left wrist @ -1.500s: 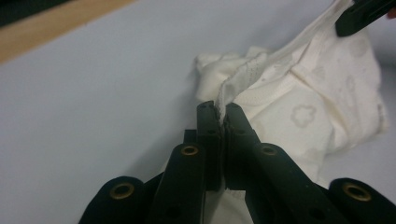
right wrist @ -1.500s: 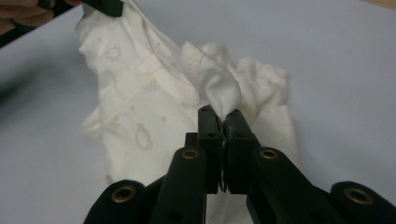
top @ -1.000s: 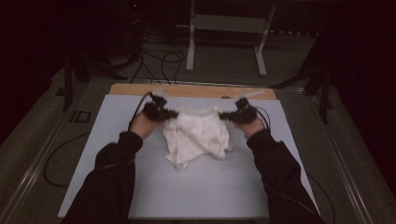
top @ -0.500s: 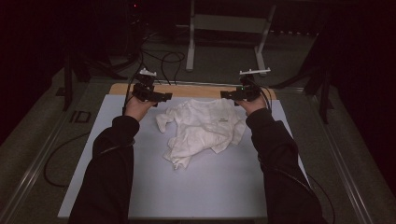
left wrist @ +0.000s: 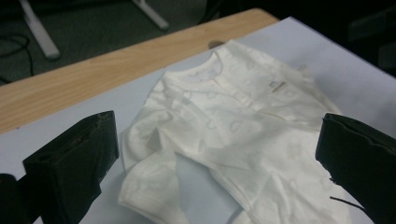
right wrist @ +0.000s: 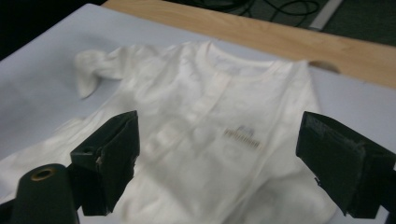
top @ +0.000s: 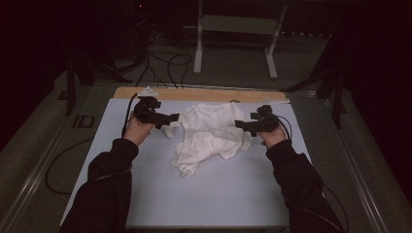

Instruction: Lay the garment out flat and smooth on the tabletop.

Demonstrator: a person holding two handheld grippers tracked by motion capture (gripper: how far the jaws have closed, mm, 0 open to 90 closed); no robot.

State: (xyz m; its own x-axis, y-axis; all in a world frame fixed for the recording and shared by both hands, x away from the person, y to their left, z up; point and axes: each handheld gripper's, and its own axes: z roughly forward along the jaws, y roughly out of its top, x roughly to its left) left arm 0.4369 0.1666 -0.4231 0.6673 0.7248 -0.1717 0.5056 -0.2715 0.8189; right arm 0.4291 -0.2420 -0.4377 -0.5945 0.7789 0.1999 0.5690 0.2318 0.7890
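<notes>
A small white shirt [top: 209, 131] with a button placket lies on the pale table mat [top: 214, 194], collar toward the far edge and lower part crumpled. My left gripper [top: 172, 118] sits at the shirt's left sleeve. Its jaws have just been opening and stand wide, with the sleeve and body of the shirt [left wrist: 233, 116] lying below them, not pinched. My right gripper [top: 240, 124] is at the shirt's right side. Its jaws have also just opened, and the shirt's chest [right wrist: 210, 116] with a small label shows between them, untouched.
A wooden strip [top: 204, 93] runs along the table's far edge. Beyond it are floor cables [top: 165, 63] and the white legs of a stand [top: 199, 48]. A dark plate [top: 83, 121] lies left of the mat. The near half of the mat is bare.
Both grippers, shut on the bunched shirt a second ago, carried it toward the far edge, let go, and drew back. The shirt now lies spread out flatter.
</notes>
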